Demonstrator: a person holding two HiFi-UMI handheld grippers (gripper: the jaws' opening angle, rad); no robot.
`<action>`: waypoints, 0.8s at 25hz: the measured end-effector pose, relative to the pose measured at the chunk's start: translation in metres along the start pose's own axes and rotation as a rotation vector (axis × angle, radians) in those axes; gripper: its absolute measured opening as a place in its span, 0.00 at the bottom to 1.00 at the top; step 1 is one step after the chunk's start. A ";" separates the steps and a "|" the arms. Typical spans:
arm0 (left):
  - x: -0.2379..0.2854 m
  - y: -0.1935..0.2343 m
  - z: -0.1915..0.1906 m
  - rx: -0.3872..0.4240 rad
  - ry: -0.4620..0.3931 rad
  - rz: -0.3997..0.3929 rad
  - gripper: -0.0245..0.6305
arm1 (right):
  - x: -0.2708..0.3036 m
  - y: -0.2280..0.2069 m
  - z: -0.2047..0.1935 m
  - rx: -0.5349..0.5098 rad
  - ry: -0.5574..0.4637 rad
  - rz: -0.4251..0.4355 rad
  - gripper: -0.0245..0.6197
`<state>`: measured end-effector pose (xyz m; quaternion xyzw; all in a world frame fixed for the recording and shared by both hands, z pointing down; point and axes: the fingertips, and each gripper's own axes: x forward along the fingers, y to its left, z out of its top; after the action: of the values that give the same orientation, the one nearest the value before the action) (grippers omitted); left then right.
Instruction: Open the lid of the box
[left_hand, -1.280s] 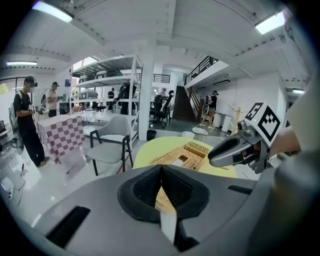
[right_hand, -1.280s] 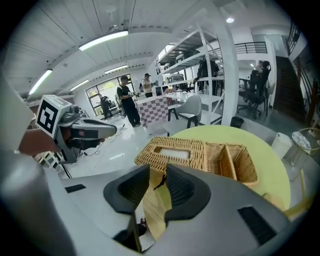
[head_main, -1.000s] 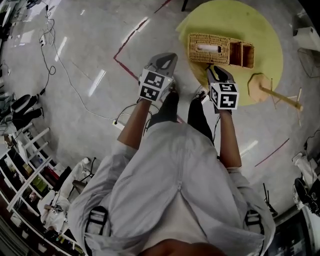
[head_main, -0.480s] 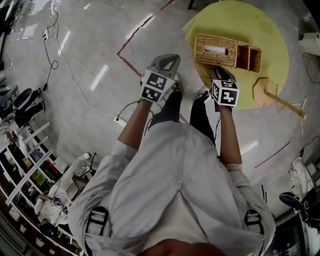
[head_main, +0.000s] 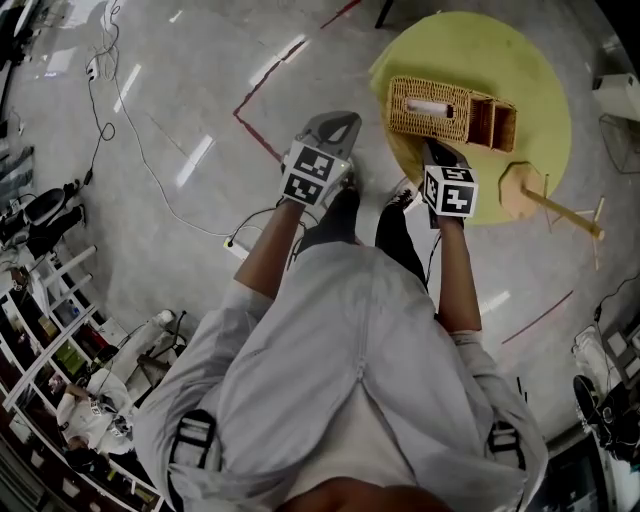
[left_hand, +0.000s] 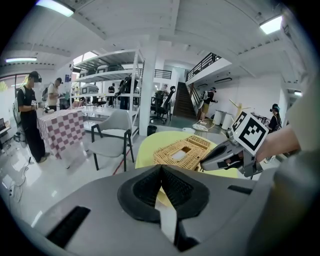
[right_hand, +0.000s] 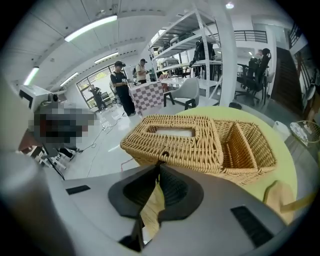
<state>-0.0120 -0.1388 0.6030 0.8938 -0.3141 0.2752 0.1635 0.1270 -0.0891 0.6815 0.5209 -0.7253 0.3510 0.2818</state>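
Right gripper jaws have just been closing and now pinch the loop on the shut lid of the wicker box on the yellow table, so I judge lifting is next; my left gripper is closed, empty.

Round yellow table: bare top lies free behind the wicker box and at its left end. Open compartments block its right end. A wooden stand with a slanting rod crowds the near right edge. Floor left of the table is passable; a grey chair stands beyond.
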 end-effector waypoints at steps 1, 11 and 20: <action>0.000 0.000 0.003 0.002 -0.004 -0.001 0.08 | -0.003 0.001 0.003 -0.004 -0.005 0.006 0.11; -0.006 0.008 0.042 0.020 -0.072 0.015 0.08 | -0.040 0.004 0.051 -0.047 -0.080 0.028 0.11; -0.008 0.033 0.085 0.028 -0.134 0.034 0.08 | -0.058 -0.005 0.123 -0.075 -0.159 0.015 0.11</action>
<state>-0.0057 -0.1989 0.5342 0.9070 -0.3354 0.2219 0.1252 0.1439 -0.1565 0.5651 0.5308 -0.7619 0.2833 0.2399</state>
